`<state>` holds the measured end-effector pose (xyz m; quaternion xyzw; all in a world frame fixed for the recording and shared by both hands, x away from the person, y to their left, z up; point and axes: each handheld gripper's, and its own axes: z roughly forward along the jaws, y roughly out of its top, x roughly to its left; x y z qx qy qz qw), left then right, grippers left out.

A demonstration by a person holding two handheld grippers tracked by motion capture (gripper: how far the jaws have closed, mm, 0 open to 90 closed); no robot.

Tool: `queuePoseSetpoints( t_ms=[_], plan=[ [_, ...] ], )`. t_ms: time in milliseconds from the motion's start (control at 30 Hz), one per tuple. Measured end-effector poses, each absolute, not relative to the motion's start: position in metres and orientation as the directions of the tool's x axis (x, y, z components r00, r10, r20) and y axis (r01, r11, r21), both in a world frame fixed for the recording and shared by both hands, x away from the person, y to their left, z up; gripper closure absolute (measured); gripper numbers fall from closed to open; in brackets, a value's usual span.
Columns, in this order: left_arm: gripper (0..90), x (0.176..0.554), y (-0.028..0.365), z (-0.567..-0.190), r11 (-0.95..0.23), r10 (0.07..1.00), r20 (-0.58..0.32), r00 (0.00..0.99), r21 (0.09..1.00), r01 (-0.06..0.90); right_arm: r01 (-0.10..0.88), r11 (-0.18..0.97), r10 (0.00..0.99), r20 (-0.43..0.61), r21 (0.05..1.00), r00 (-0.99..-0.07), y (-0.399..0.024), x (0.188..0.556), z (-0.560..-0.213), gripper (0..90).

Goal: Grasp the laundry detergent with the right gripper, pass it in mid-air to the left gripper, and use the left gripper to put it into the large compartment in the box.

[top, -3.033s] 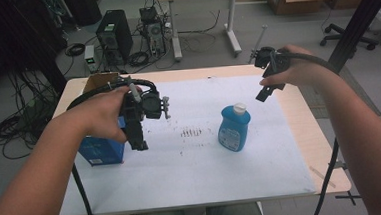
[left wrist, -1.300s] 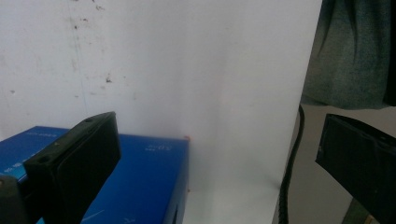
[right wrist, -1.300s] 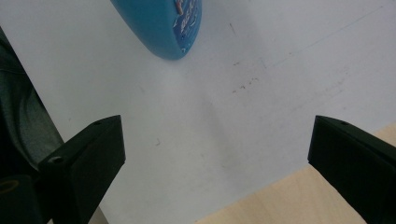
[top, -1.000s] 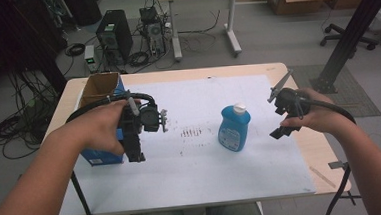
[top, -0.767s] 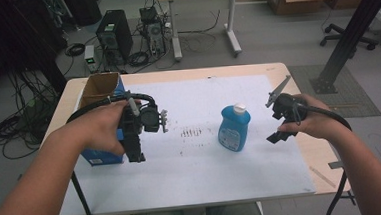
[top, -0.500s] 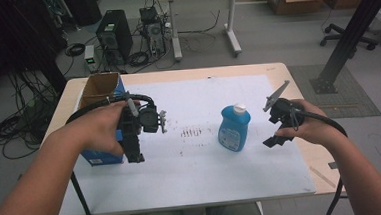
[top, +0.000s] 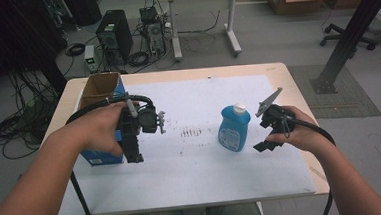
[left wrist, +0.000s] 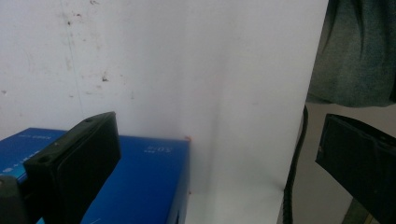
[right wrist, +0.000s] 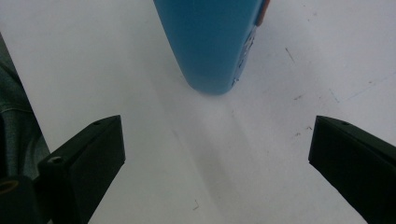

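The right gripper [top: 263,133] hung just beside the blue detergent bottle [top: 234,129], its jaws spread wide with nothing between them; in the right gripper view the bottle [right wrist: 210,42] stood upright ahead of the jaws, a little toward the left one. Doing the grasp well probably meant centring the bottle between both pads, advancing level, and closing low on its body. The left gripper [top: 133,143], jaws also apart, hovered over the blue box [left wrist: 140,182].

left gripper [top: 132,150]: black body, flat black jaws, looped black cable | right gripper [top: 262,133]: black, grey three-cornered plate on top, trailing black cable | forearms: bare, no sleeves
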<state>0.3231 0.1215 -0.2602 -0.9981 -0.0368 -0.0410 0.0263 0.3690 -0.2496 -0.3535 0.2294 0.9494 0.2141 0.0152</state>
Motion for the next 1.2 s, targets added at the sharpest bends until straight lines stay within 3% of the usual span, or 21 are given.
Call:
queuePoseSetpoints(
  t_ms=[1200],
  plan=[
    [0.2,0.323,0.123,-0.262,-0.996,0.076,0.08,0.994,-0.04,0.08,0.431,0.652,0.5,0.075,0.624,-0.863,-0.233,0.368,-0.384,3.4]
  ],
)
